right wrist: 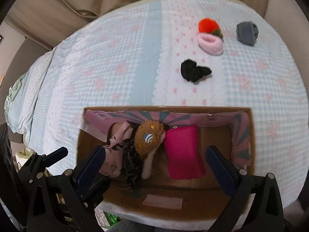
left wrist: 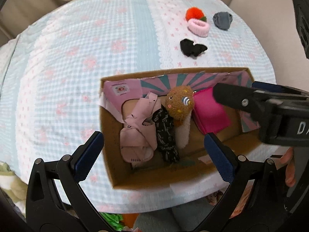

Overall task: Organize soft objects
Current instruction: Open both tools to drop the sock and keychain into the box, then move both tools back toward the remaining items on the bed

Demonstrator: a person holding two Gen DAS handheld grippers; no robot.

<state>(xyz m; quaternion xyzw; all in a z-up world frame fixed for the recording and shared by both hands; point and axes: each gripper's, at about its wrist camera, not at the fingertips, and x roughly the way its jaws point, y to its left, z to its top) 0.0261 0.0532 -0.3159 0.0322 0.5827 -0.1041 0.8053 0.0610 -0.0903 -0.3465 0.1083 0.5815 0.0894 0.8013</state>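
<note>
A table under a pale blue checked cloth [right wrist: 108, 61] with pink flower prints fills both views. At its near edge sits an open cardboard box [right wrist: 251, 139], its inner flaps printed with pink and teal rays. Inside the box, from left to right in the right wrist view, lie a pale pink fabric piece [left wrist: 135, 129], a black patterned cloth [left wrist: 167, 135], a brown plush toy [right wrist: 147, 139] with a cream stem, and a magenta pouch [right wrist: 183, 152] — the right end of the box floor is bare.

The left gripper [left wrist: 154, 152] hangs over the box's left half with its blue-padded jaws spread wide and nothing between them. The right gripper [right wrist: 156, 166] hangs over the middle of the box, jaws likewise spread wide, gripping nothing; the pouch and the plush lie below, between its fingers.

Farther back on the cloth, well apart from the box, lie a black scrunchie [right wrist: 194, 72], a grey scrunchie [right wrist: 247, 32], a pink fluffy hair tie [right wrist: 210, 43] and — touching it — an orange pom-pom [right wrist: 208, 25].
</note>
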